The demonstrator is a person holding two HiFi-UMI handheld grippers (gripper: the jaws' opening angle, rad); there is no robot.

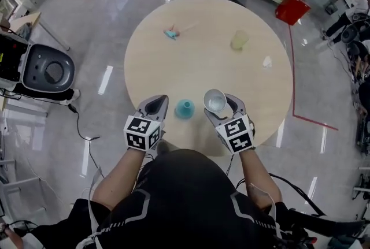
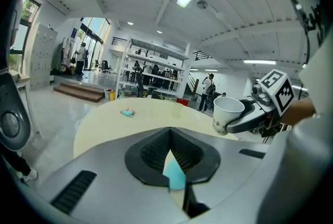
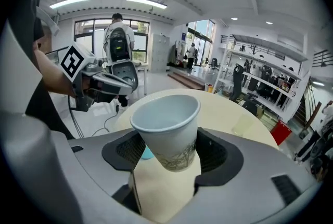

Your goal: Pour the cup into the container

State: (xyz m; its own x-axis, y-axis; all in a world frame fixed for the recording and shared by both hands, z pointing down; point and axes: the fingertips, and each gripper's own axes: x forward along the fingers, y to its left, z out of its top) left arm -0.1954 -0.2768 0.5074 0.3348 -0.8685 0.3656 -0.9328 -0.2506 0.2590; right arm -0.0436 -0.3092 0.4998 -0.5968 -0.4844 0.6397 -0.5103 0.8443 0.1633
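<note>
A white paper cup [image 1: 214, 100] hangs above the near edge of the round table [image 1: 254, 74], and my right gripper [image 1: 222, 106] is shut on it. In the right gripper view the cup [image 3: 169, 132] leans left between the pads, and I see nothing inside it. A teal container [image 1: 184, 108] stands on the table just left of the cup, between the two grippers. My left gripper [image 1: 157, 107] is shut on nothing, left of the container. In the left gripper view a sliver of teal container [image 2: 174, 175] shows below the closed jaws, and the cup [image 2: 227, 114] hangs at right.
A pale yellow translucent cup [image 1: 239, 40] stands at the table's far right and a small teal object [image 1: 171, 33] lies at the far left. A red bin [image 1: 292, 8] and a grey round appliance [image 1: 49, 71] are on the floor. People stand among shelves in the background.
</note>
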